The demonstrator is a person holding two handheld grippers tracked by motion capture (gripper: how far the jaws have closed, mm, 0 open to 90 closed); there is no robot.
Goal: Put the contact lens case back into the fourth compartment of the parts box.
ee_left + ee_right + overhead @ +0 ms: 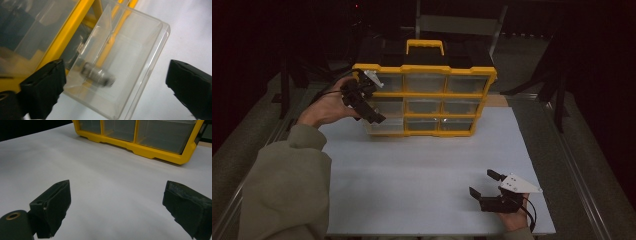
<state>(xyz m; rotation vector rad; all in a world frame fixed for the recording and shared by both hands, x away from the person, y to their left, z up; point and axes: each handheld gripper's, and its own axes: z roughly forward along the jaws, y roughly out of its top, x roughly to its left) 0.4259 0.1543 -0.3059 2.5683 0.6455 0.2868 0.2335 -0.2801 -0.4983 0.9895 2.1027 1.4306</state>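
Left claw (113, 82) is spread wide at the yellow organizer's (424, 95) lower-left corner, where a clear drawer (117, 72) is pulled partway out between the jaws, untouched by the pads. Looks like the drawer-opening step; next comes reaching in for the small metal part (98, 75) lying inside. That part is blurred, perhaps a bolt. Right claw (486, 184) rests spread and empty on the white table (422, 170).

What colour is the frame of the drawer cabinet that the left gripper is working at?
Yellow frame, with clear plastic drawers; the high view shows it best.
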